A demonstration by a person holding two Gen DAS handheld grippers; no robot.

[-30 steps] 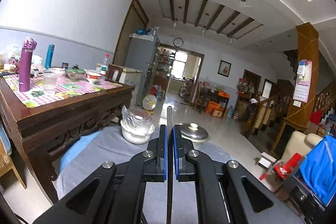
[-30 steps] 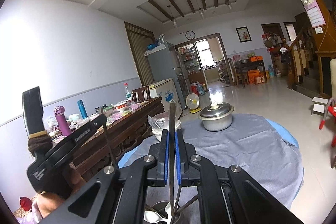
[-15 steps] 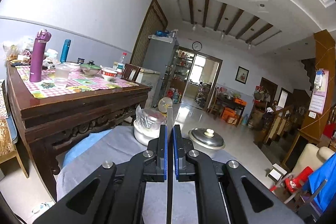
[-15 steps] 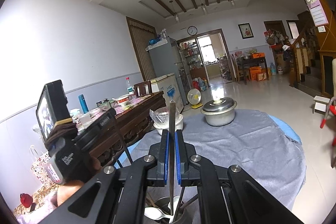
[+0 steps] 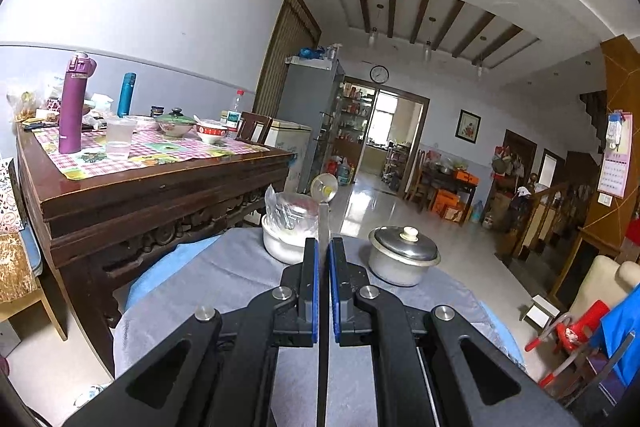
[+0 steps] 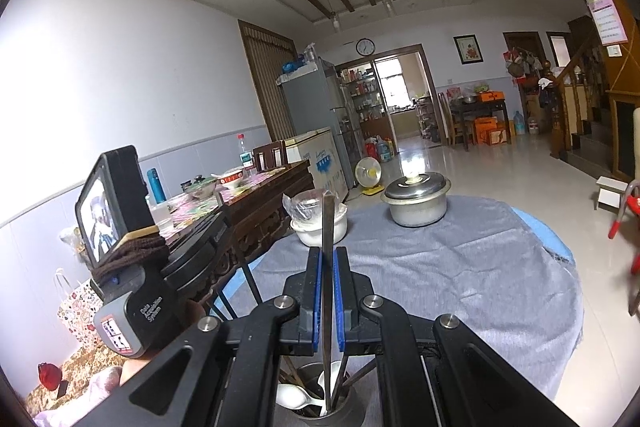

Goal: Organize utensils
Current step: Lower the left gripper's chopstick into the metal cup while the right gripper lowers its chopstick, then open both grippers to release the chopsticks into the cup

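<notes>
Chopstick (image 6: 328,267) stands clamped upright in my right gripper (image 6: 328,291), its lower end already inside the holder (image 6: 352,413) directly below, among spoons (image 6: 294,397). My left gripper (image 5: 324,291) pinches a second chopstick (image 5: 323,227) the same way, with no holder visible beneath. I judge the right one nearer: a straight drop along its length.

I'm looking along my left gripper (image 5: 324,267) and right gripper (image 6: 328,267): both are showing black angular arms, silver round bolts and blue pads (image 6: 318,303); a brown knitted band (image 6: 132,257) is strapping a phone (image 6: 110,201) to the left one
</notes>
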